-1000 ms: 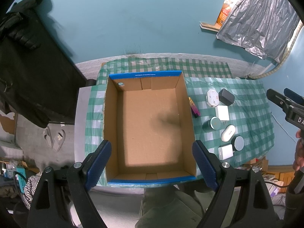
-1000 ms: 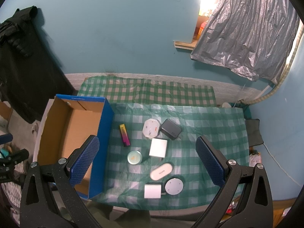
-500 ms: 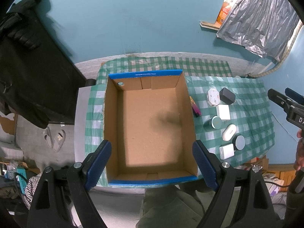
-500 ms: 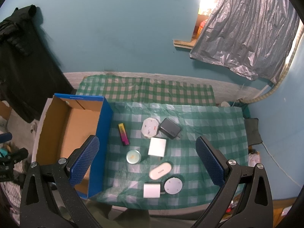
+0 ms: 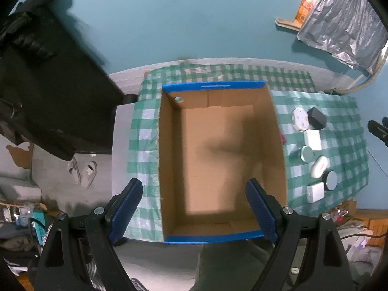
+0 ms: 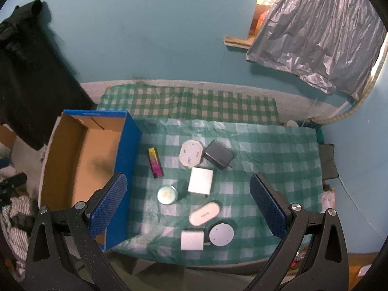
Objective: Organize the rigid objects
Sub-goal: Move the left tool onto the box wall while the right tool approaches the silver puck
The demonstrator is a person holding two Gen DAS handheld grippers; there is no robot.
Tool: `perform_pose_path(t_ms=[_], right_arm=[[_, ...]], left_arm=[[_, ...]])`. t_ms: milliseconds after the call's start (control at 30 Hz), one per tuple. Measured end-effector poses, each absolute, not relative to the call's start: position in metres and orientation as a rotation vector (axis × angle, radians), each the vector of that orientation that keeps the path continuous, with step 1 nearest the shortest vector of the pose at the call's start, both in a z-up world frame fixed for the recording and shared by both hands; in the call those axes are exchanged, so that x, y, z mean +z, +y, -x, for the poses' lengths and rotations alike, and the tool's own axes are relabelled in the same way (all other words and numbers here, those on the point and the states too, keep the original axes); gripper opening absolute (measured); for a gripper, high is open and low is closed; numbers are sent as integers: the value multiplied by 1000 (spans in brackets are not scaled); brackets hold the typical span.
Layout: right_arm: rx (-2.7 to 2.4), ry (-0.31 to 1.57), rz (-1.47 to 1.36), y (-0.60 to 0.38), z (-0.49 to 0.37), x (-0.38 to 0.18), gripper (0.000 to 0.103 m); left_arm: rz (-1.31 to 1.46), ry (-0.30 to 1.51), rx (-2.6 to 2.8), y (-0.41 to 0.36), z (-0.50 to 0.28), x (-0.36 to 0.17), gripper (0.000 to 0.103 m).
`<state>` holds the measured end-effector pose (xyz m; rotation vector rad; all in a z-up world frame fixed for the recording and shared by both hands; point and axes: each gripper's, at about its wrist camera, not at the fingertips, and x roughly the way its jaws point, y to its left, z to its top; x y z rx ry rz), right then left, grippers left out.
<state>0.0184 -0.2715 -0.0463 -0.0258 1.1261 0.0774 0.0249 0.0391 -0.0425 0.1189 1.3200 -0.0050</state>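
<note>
Right wrist view: the cardboard box [image 6: 80,160] sits at the table's [image 6: 271,150] left edge, nothing inside. Just right of it lies the lighter [image 6: 155,162], then the round tin [image 6: 166,194], white charger [image 6: 200,180] and black adapter [image 6: 218,154]. Left tongs [image 5: 194,211] and right tongs [image 6: 188,208] both gape wide, holding nothing.

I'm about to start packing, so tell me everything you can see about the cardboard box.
The cardboard box is an open rectangular carton, plain brown inside and blue outside, with blue trim along its short rims. It looks empty; only a shadow falls on its floor, and a round hole shows in one far corner. It sits upright on the green checked tablecloth, left of the small items, none of which touch it. Neither pair of tongs touches it.
</note>
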Motion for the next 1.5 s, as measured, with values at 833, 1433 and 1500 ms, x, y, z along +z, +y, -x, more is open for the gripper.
perform_pose_path(t_ms=[833, 1433, 1500], right_arm=[[-37, 1377, -139, -324, -14, -167, 101], [-109, 1483, -160, -345, 3, -226, 101], [-114, 1496, -168, -347, 4, -233, 100]], left_arm=[[-24, 1498, 62, 127, -38, -142, 88], [-47, 1632, 50, 122, -12, -200, 54], [-52, 1652, 36, 120, -11, -203, 45]])
